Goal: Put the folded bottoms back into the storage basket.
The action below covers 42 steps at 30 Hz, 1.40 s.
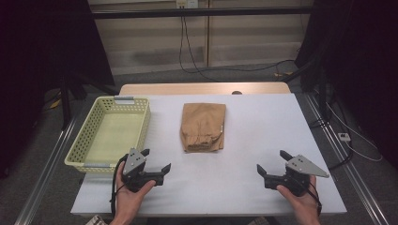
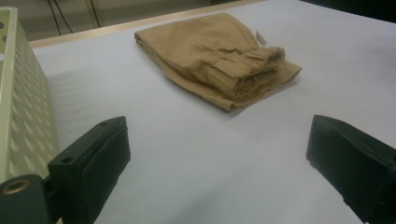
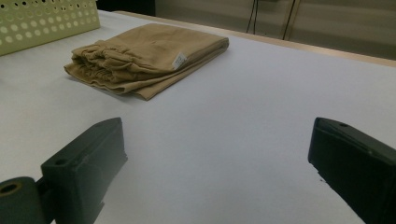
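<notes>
Folded tan garment (image 1: 203, 126) is laid mid-table, well apart from both grippers; yellow basket (image 1: 141, 123) is set to its left. Left gripper (image 1: 156, 164) and right gripper (image 1: 271, 165) are held near the front edge, jaws apart, nothing between them. Risk judged: if only the top layer is pinched, the folds could be pulled open. Bare white table (image 1: 263, 122) is offered between grippers and cloth; basket wall crowds the left side.
</notes>
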### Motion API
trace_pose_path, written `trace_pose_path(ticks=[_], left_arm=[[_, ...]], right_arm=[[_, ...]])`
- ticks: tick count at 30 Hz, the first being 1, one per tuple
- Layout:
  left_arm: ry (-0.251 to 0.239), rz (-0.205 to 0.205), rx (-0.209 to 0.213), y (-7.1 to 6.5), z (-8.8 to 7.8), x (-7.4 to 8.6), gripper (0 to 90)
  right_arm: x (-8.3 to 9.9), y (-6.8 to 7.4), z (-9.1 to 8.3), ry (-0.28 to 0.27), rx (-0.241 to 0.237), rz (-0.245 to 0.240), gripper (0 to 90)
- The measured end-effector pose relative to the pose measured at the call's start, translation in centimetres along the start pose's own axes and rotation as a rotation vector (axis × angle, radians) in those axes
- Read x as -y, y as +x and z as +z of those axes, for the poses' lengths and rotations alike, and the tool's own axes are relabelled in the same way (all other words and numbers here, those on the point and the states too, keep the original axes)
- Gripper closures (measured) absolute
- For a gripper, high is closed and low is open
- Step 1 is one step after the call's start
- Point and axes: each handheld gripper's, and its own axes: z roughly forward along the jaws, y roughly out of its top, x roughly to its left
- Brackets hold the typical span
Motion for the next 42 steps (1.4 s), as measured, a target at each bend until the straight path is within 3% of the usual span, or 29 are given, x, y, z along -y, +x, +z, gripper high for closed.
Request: trace_pose_path(ticks=[11,16,26,32,35,42], left_arm=[[0.014,-0.013,0.007,-0.2,0.5,-0.4,6.3],[0.018,0.0,0.004,-0.4,0.9,-0.7,6.2],[0.06,0.01,0.05,-0.7,1.7,-0.9,3.9],[0.066,0.032,0.072,-1.1,2.5,-2.0,3.9],[0.074,0.02,0.086,-1.2,2.9,-2.2,3.8],[0.088,0.035,0.082,-1.4,3.6,-3.1,5.1]], right_arm=[[0.1,-0.2,0.1,0.002,-0.01,0.013,3.9],[0.1,-0.2,-0.1,0.0,-0.017,0.018,4.0],[0.0,0.1,0.2,0.009,-0.021,0.012,4.2],[0.1,0.1,0.3,0.017,-0.024,0.016,4.2],[0.1,0.1,0.3,0.014,-0.021,0.018,4.3],[0.1,0.0,0.2,0.013,-0.016,0.021,4.5]])
